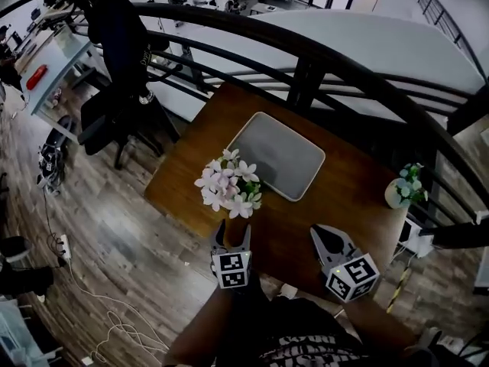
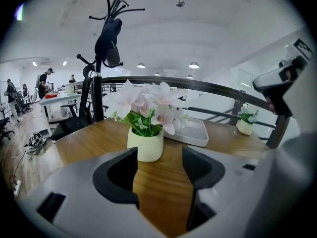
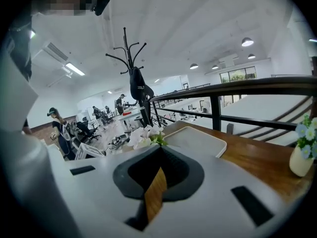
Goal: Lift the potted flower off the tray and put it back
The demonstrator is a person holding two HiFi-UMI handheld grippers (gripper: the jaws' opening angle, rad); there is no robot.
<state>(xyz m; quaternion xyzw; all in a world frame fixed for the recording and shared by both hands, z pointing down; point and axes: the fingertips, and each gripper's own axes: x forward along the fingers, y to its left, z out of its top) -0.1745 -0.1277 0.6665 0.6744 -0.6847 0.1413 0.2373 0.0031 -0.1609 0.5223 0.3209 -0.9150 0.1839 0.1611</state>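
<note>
Looking down, head view: potted flower [image 1: 228,186] stands on the worktop [image 1: 344,197], off the tray [image 1: 279,155], just beside its 8 o'clock corner. Tray is bare.
Left tool, head view: left hand-held gripper [image 1: 232,232] sits at the flower's 6 o'clock, aimed at it, jaws apart.
Right tool, head view: right hand-held gripper [image 1: 316,232] is at the flower's 4 o'clock, well apart from it, over the worktop edge.
Other pot, head view: a second small pot [image 1: 401,189] stands at the tray's 3 o'clock, not part of this job.
Left gripper view: left hand-held gripper [image 2: 159,162] is about half open with only bare worktop [image 2: 89,140] between the jaws. Flower pot [image 2: 145,143] is at 12 o'clock, just ahead of the left jaw tip and not inside. Tray [image 2: 194,133] lies behind the pot at 1 o'clock.
Right gripper view: right hand-held gripper [image 3: 158,152] has its jaw tips together and holds nothing. Flower [image 3: 143,135] peeks over the jaws at 11 o'clock, tray [image 3: 195,140] at 1 o'clock.
Step, my read: lift-off looks done; this is the reach to re-grasp for the return.
Next move needs: jaws to straddle the pot body, not the blossoms, then close. Pot stays upright, clears the tray rim and lands inside it.
</note>
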